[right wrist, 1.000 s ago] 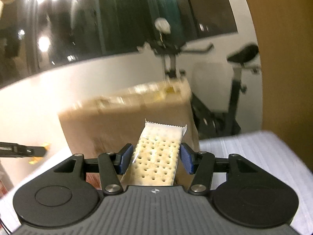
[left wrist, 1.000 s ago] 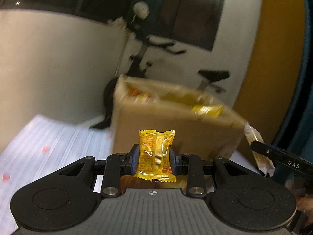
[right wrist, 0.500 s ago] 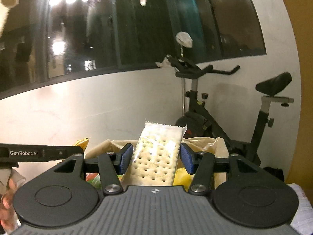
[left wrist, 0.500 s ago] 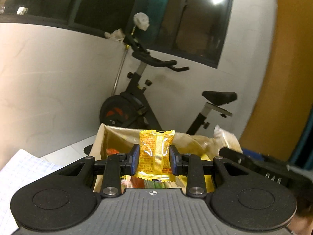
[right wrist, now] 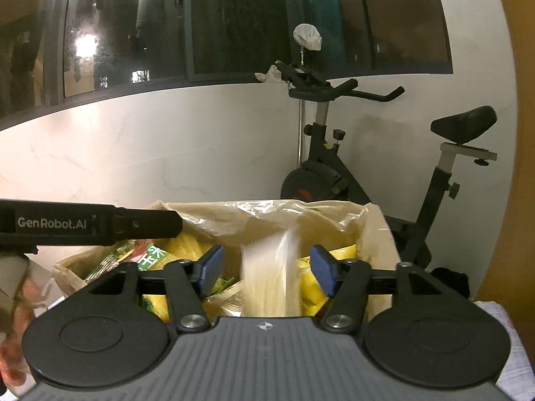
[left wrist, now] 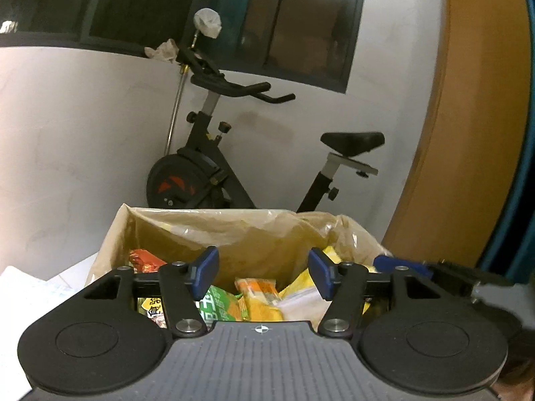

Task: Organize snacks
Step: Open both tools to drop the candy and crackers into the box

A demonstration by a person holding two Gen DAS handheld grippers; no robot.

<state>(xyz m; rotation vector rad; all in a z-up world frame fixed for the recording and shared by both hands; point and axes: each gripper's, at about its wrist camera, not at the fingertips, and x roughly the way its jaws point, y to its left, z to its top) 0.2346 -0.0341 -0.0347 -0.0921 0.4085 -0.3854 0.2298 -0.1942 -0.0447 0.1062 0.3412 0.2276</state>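
left wrist view: your left gripper (left wrist: 263, 272) sits over the lined cardboard box (left wrist: 214, 230), its jaws have just been opening and now stand apart with nothing between them, so it's released. below the gap lies the snack pile (left wrist: 257, 300), green, orange and yellow packets. the yellow packet you carried can't be picked out from the other yellow wrappers, likely somewhere in that pile. your right gripper's blue fingertip (left wrist: 401, 265) pokes in at the right edge, close beside the box rim. exercise bike (left wrist: 240, 173) stands behind the box against the wall.

right wrist view: your right gripper (right wrist: 265, 269) is also over the box (right wrist: 378, 234), its jaws have just been opening, pads clear of the cracker pack (right wrist: 267, 277), which is motion-blurred between them and looks to be dropping into the box. so released, not gripping. the left gripper's finger (right wrist: 90, 225) crosses the left side over the snacks, and part of your hand (right wrist: 16, 317) shows at the lower left.

risks: the 2 grippers are close over 1 box, so pulling both back together could knock them. the loose plastic liner (right wrist: 267, 214) stands up at the far rim and could snag a finger. the cracker pack may land on edge or crack on the heap since it falls flat-side up. pile looks high on the right, so a pack could slide over the rim.
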